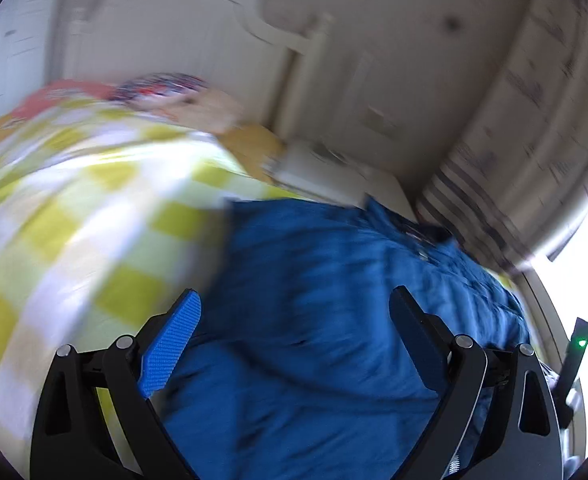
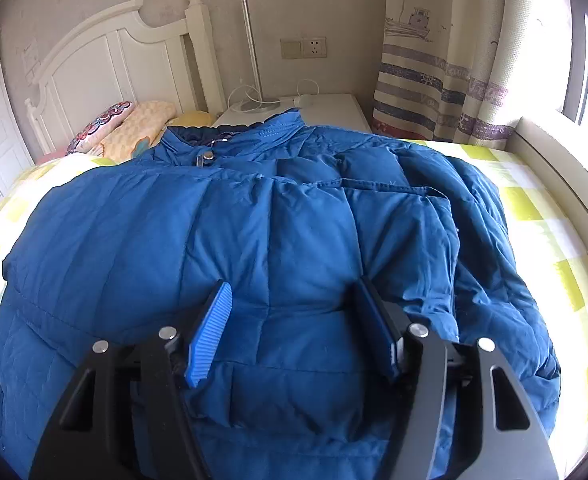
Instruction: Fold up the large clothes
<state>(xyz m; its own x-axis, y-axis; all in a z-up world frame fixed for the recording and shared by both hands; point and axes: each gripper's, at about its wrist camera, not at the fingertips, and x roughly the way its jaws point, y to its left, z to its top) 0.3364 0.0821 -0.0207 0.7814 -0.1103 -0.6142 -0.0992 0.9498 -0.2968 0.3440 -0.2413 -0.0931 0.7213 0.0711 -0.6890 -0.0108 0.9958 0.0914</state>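
txt: none legible | curtain (image 2: 434,80): print too small to read; left view blurred

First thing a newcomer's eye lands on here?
The big blue puffer jacket, spread across the yellow-checked bedspread, collar toward the white headboard. Then the right gripper, open just above its quilted middle. The left wrist view is motion-blurred, left gripper open too.

My left wrist view, blurred, looks down close over the blue jacket (image 1: 314,320); right wrist view faces the headboard (image 2: 106,60). Both share jacket and checked bedspread (image 1: 74,200).
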